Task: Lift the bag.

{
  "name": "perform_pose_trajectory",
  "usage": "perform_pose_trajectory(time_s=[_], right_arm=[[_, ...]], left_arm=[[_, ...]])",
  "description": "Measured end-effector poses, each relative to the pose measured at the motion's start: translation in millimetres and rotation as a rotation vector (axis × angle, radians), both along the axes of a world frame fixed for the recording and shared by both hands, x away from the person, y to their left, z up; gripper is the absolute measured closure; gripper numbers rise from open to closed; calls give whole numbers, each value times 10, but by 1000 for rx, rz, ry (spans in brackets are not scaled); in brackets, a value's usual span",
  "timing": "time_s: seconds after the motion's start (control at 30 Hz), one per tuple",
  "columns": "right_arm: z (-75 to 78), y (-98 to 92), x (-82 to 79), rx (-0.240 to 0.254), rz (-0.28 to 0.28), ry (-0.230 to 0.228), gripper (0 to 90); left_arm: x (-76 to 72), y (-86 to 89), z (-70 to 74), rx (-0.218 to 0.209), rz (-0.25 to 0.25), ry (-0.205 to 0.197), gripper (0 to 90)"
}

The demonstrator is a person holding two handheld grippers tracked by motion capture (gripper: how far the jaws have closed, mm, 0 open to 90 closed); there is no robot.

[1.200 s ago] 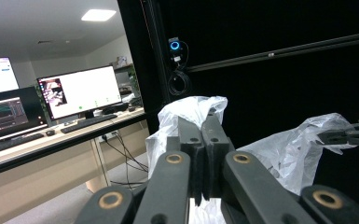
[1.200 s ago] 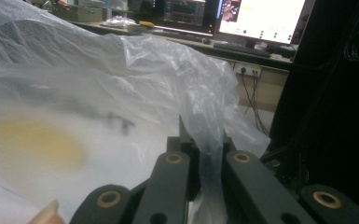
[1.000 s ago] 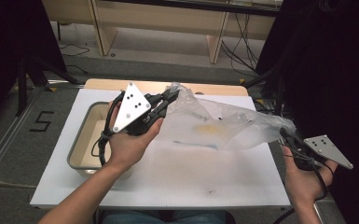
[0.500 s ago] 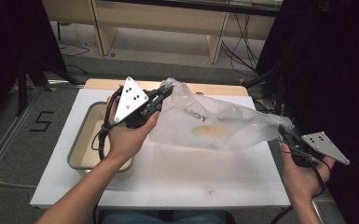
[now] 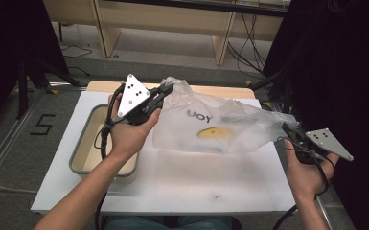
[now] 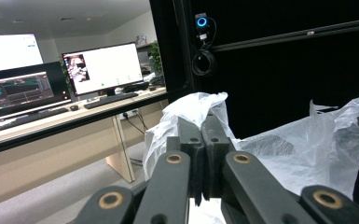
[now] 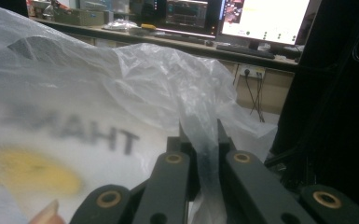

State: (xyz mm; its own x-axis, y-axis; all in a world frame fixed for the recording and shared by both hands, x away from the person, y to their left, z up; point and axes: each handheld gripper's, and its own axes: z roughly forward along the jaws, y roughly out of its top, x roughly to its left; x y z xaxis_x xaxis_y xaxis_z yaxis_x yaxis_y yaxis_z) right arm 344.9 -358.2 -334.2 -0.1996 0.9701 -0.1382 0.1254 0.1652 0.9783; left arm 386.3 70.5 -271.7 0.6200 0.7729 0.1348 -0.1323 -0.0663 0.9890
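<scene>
A clear plastic bag [image 5: 220, 127] with dark printed letters and a yellow mark hangs stretched above the white table [image 5: 172, 179]. My left gripper [image 5: 165, 90] is shut on the bag's upper left edge, with plastic [image 6: 191, 109] bunched past the closed jaws. Down at the right, my right gripper [image 5: 287, 128] is shut on the bag's other end; a twisted strip of the bag [image 7: 207, 140] runs between its jaws. The bag's print [image 7: 74, 130] and a blurred yellow patch [image 7: 32, 175] are close in the right gripper view.
A beige rectangular tub [image 5: 88, 148] sits on the table's left side, under my left forearm. Beyond the table stand wooden desk legs [image 5: 223, 40] and cables on the floor. Monitors [image 6: 102, 70] stand on a desk in the background.
Both grippers have lifted the bag higher and drawn it tauter. The left gripper has risen and moved slightly right; the right hand has shifted little.
</scene>
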Motion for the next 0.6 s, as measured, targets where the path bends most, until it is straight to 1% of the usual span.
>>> perform_pose_trajectory(time_s=[0.17,0.33,0.37,0.43,0.57,0.6], right_arm=[[9,41,67,4,3,1,900],[6,82,153,11,6,2,900],[6,91,171,12,5,4,900],[6,110,208,14,7,4,900],[2,151,285,16,9,10,900],[0,161,304,17,9,9,900]], left_arm=[[72,31,-12,7,17,12,891],[157,62,-24,3,36,22,891],[174,73,-26,10,40,26,891],[210,82,-36,5,50,33,891],[275,95,-63,22,68,41,891],[287,92,-72,21,71,45,891]])
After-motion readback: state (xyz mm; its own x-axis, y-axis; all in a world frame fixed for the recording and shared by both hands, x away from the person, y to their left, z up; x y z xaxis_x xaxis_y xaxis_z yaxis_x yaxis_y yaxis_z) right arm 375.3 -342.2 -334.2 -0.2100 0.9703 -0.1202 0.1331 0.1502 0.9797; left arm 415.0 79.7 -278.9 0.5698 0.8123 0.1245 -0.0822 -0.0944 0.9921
